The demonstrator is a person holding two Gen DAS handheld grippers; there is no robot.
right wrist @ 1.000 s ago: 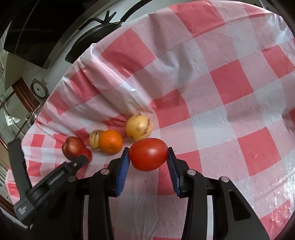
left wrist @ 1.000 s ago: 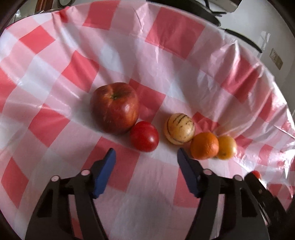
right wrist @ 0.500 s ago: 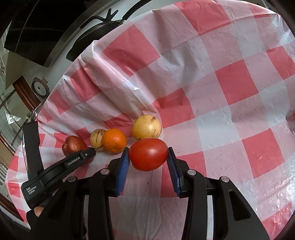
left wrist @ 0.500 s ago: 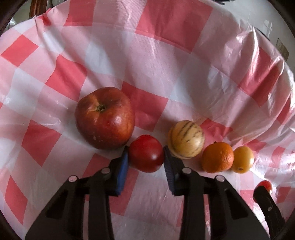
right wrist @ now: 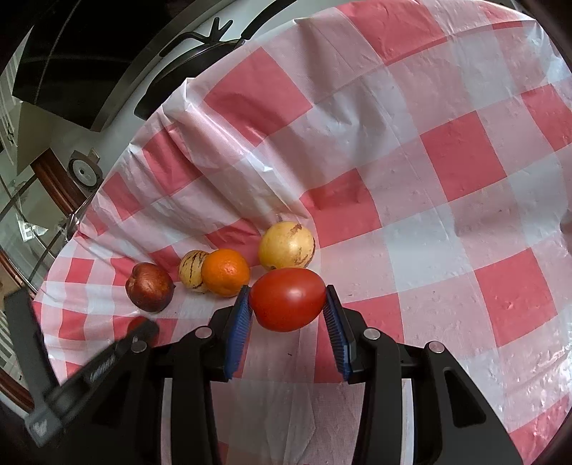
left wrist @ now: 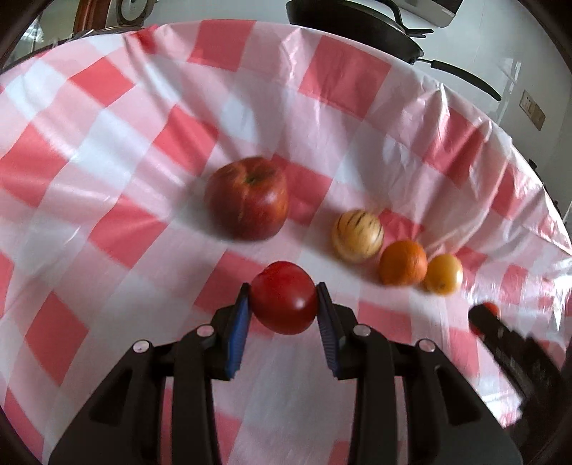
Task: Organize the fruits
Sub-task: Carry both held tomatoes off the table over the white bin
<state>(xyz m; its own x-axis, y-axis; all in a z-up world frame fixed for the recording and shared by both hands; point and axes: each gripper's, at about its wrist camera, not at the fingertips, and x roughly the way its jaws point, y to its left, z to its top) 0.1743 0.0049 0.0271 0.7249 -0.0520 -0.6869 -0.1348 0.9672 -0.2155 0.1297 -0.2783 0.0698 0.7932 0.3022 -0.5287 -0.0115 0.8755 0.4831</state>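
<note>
My left gripper (left wrist: 282, 304) is shut on a small red tomato (left wrist: 284, 302) and holds it above the checked cloth, in front of the row of fruit. The row runs from a big red apple (left wrist: 248, 197) through a striped yellow melon (left wrist: 357, 236) and an orange (left wrist: 403, 262) to a small yellow fruit (left wrist: 443, 273). My right gripper (right wrist: 287, 307) is shut on a larger red tomato (right wrist: 287, 299), just in front of the yellow fruit (right wrist: 287, 245) and the orange (right wrist: 225, 272). The apple (right wrist: 150, 291) and melon (right wrist: 191, 266) lie to their left.
The red-and-white checked cloth (left wrist: 107, 150) covers the table and rises in folds at the back. A black pan (left wrist: 357, 21) sits beyond its far edge. The left gripper's body (right wrist: 89, 365) shows at lower left in the right wrist view.
My left gripper closed on the small tomato beside the apple, then lifted it back out of the row. My right gripper kept its tomato and barely moved.
</note>
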